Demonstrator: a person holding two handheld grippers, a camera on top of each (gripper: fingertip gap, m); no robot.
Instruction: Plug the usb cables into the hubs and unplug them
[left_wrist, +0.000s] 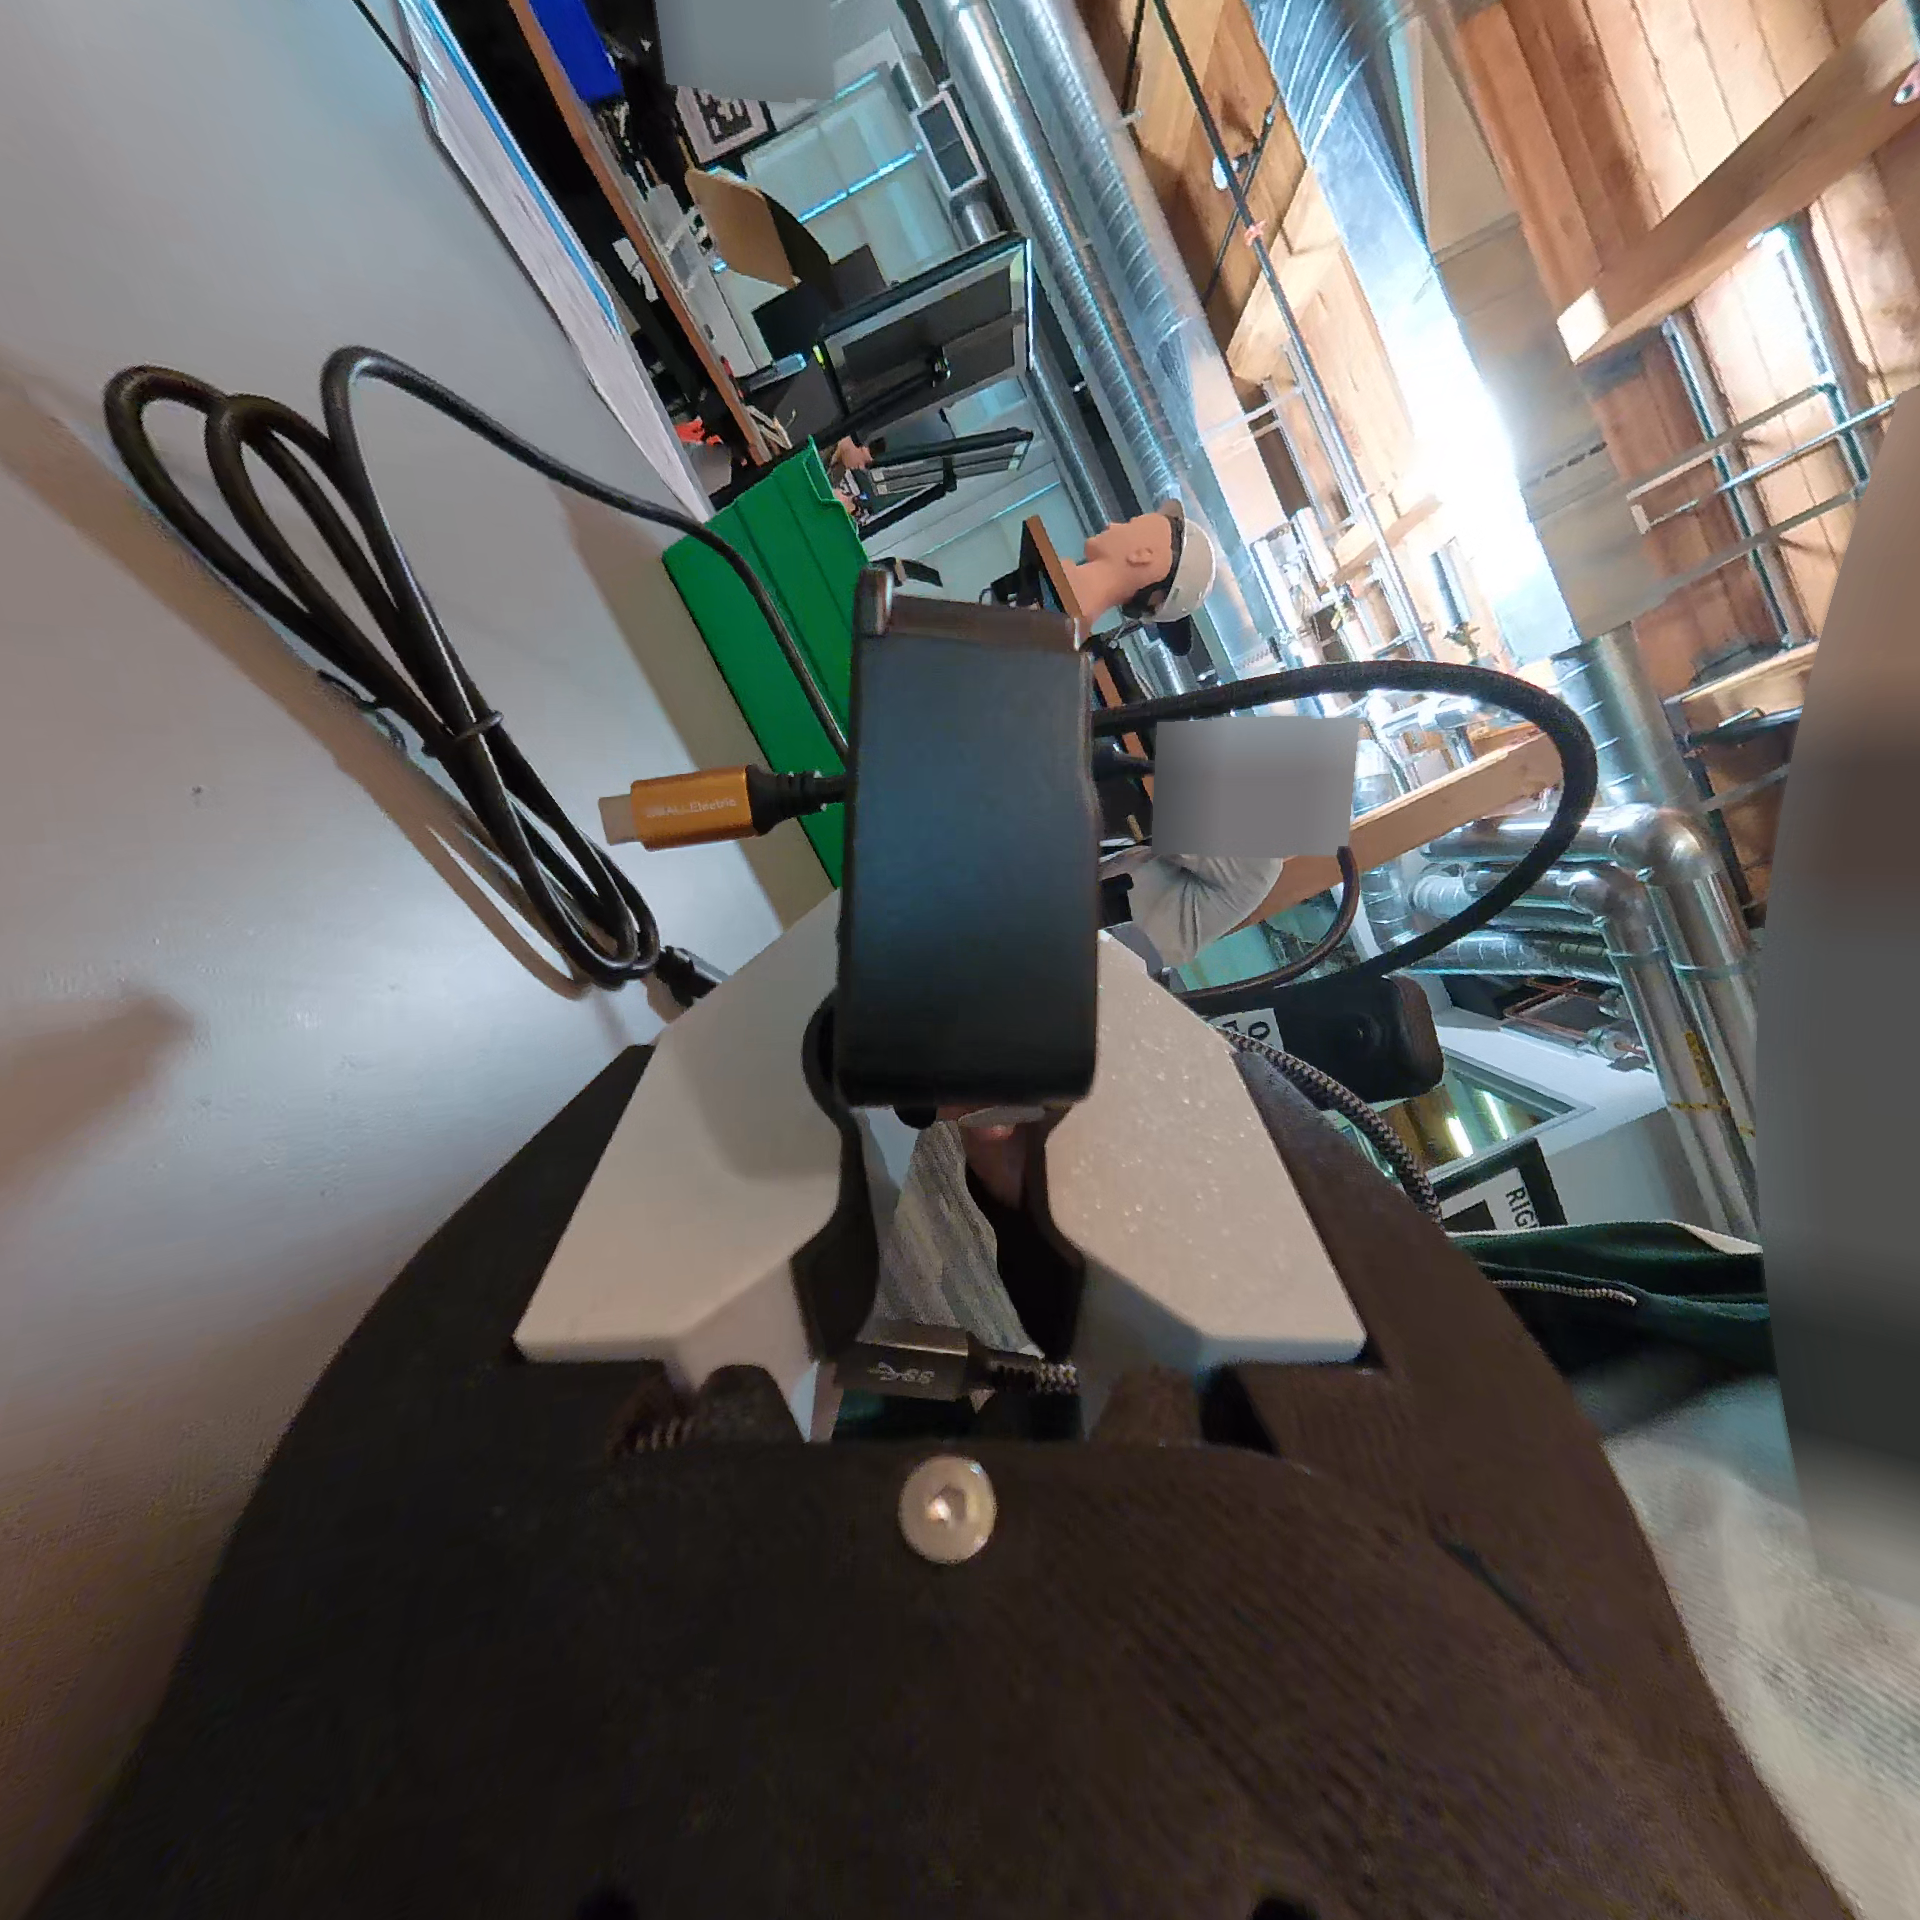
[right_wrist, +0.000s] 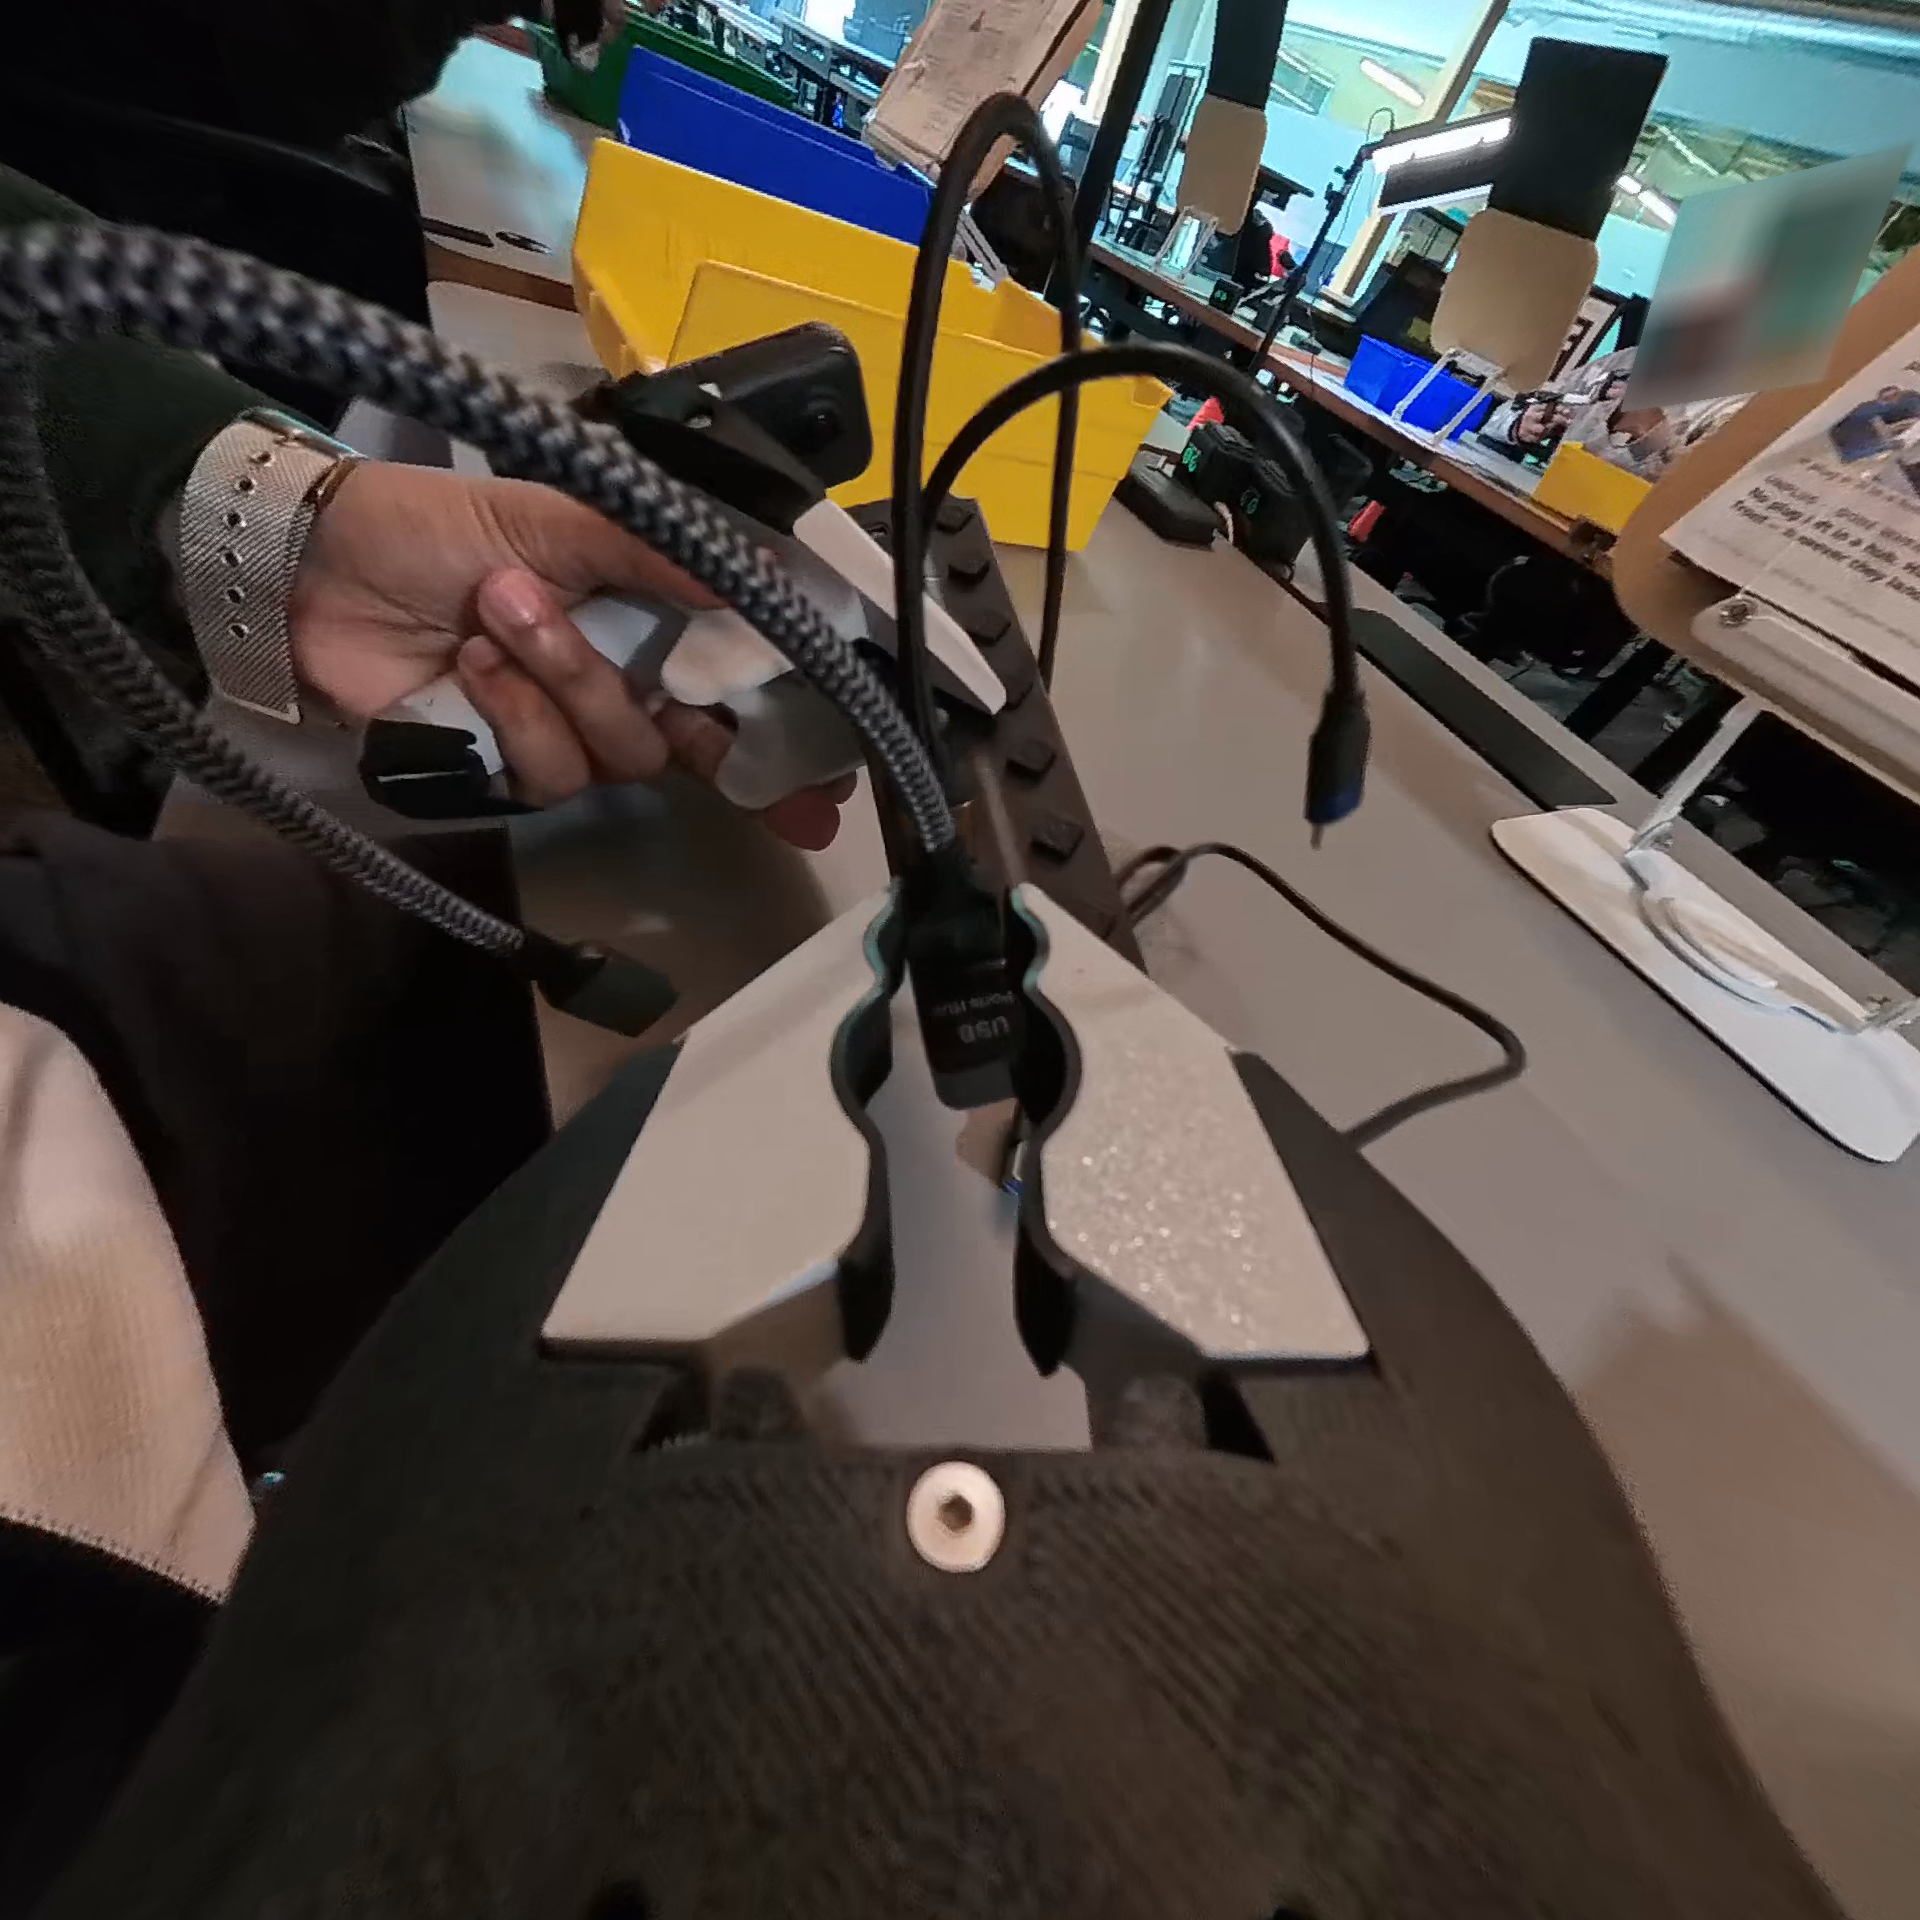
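Between the left gripper (left_wrist: 961, 1049), clamped on the black USB hub (left_wrist: 966, 862), and the right gripper (right_wrist: 951, 997), clamped on a braided-cable plug (right_wrist: 961, 1023) (both airborne), axes look misaligned.

Your work surface: 1 pale grey table (right_wrist: 1558, 1299), matte top. Lying directly on it you have: 1 thin black cable (right_wrist: 1382, 966) running in loose curves; 1 coiled black cable (left_wrist: 416, 665), bundled in long loops, seen in the left wrist view; 1 yellow bin (right_wrist: 831, 343) at the far edge; 1 white base plate (right_wrist: 1704, 997) of a clear document stand on your right; 1 green bin (left_wrist: 758, 623) past the coil.
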